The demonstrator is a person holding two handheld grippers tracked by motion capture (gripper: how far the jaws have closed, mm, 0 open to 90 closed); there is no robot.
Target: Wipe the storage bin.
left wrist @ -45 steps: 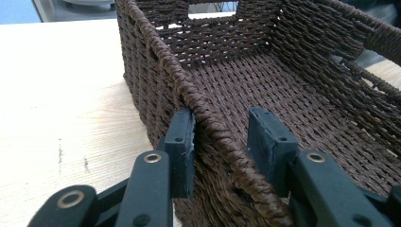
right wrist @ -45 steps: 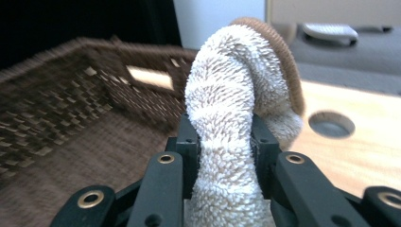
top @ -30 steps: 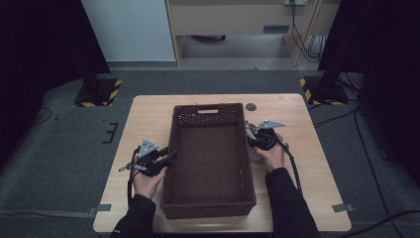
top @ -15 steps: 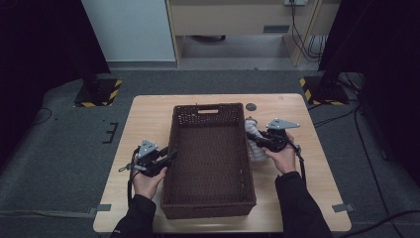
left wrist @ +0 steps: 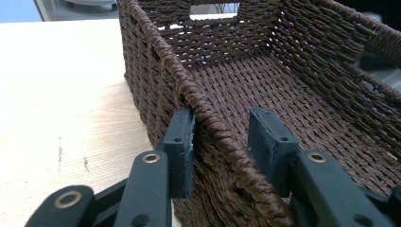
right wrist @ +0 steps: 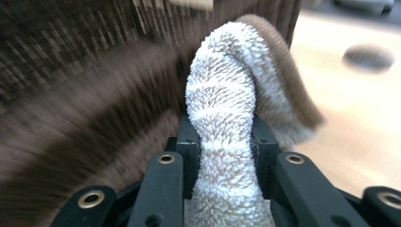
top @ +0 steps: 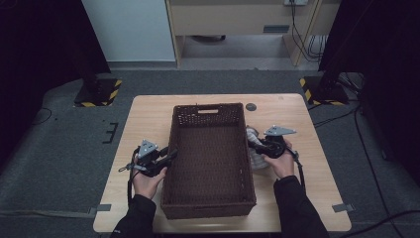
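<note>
Right gripper clamps tight on a fluffy white towel, the cloth bulging up between its jaws and folding over with a brown edge. In the high view that gripper holds the towel just off the basket's right wall, above the desk. Left gripper sits partly open, straddling the left rim of the wicker basket: one jaw touches the outer wall, the other stands clear inside. Seen from above, the left gripper is at the basket rim. The basket floor lies bare, with open desk either side and a small dark disc near the far right corner.
</note>
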